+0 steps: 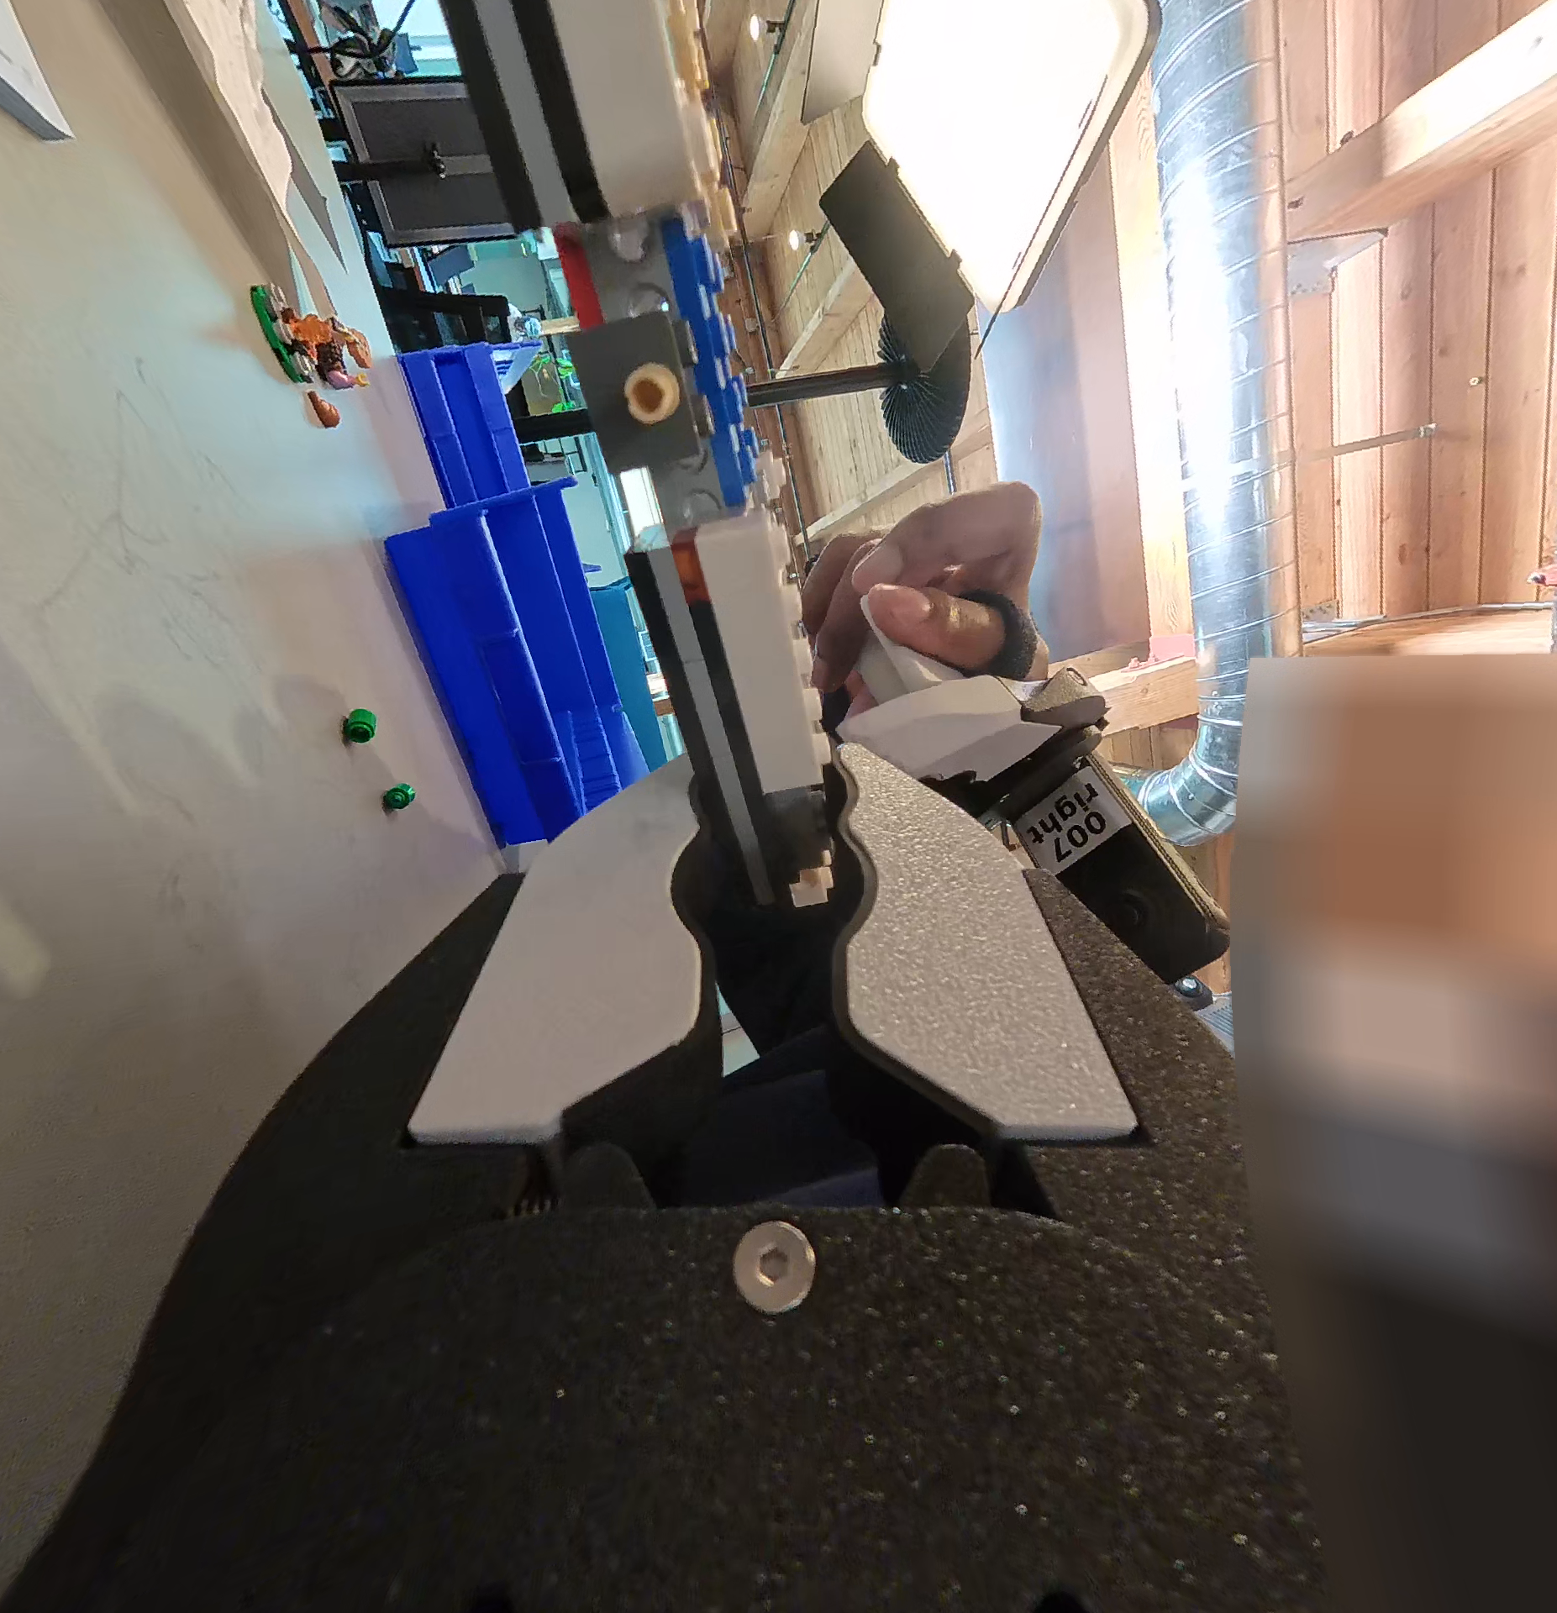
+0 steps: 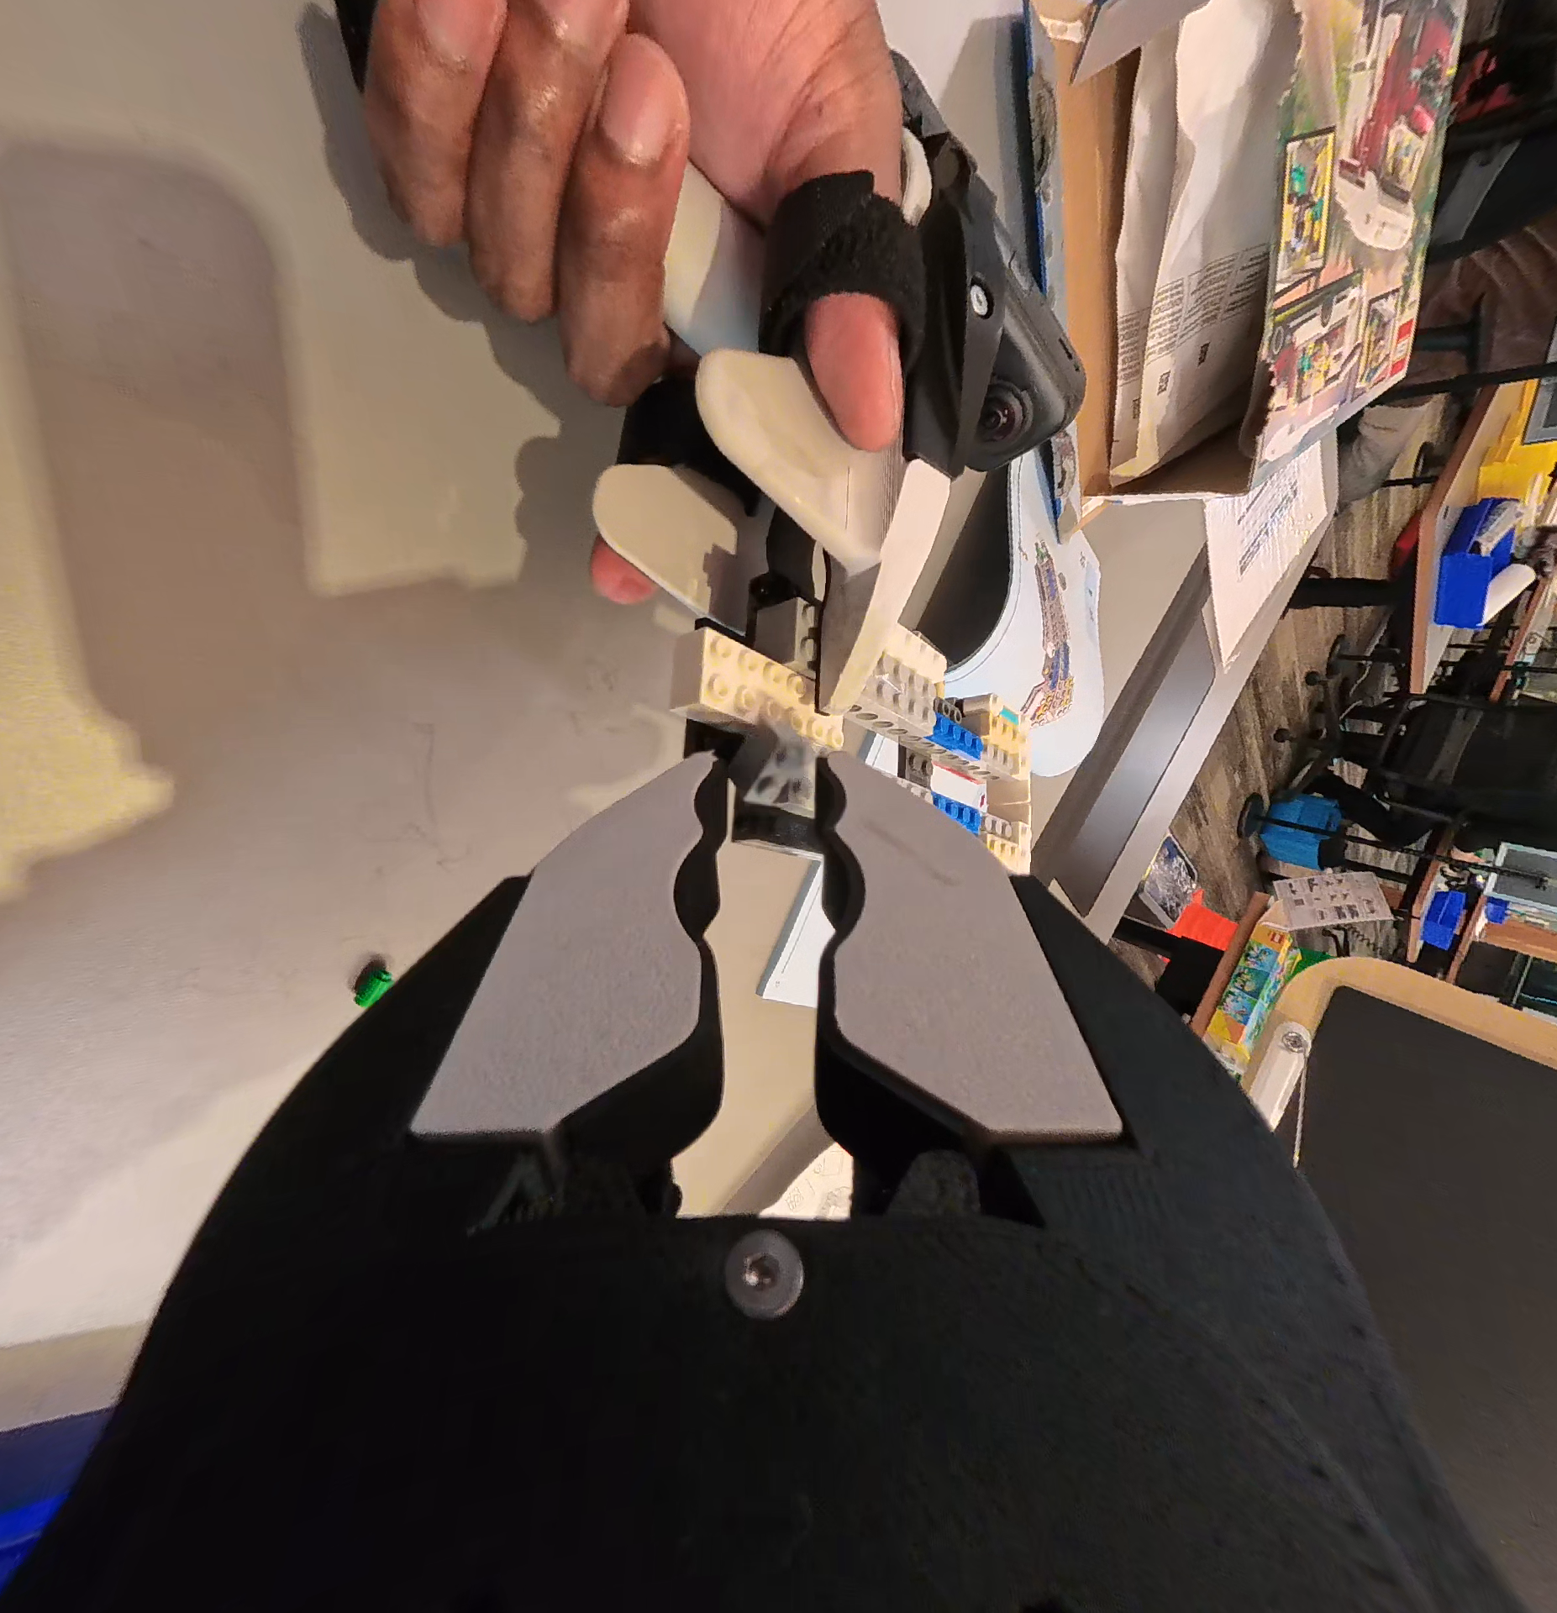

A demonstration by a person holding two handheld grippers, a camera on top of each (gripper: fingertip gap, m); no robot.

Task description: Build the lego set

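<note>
Pale tabletop (image 2: 190, 785) fills the background, with small green studs (image 1: 359, 726) lying loose on it. Nearest, the left gripper (image 1: 761, 785) is clenched on one end of a long toy-brick assembly (image 1: 740, 628), white, grey and black, held clear of the table. The right gripper (image 2: 770, 785) has its fingers set against a small dark grey brick (image 2: 775, 799) at the assembly's studded white face. Farther off, blue bins (image 1: 513, 611) stand along the table's far edge.

Both grippers (image 1: 761, 812) (image 2: 770, 785) clamped, nearly tip-to-tip
</note>
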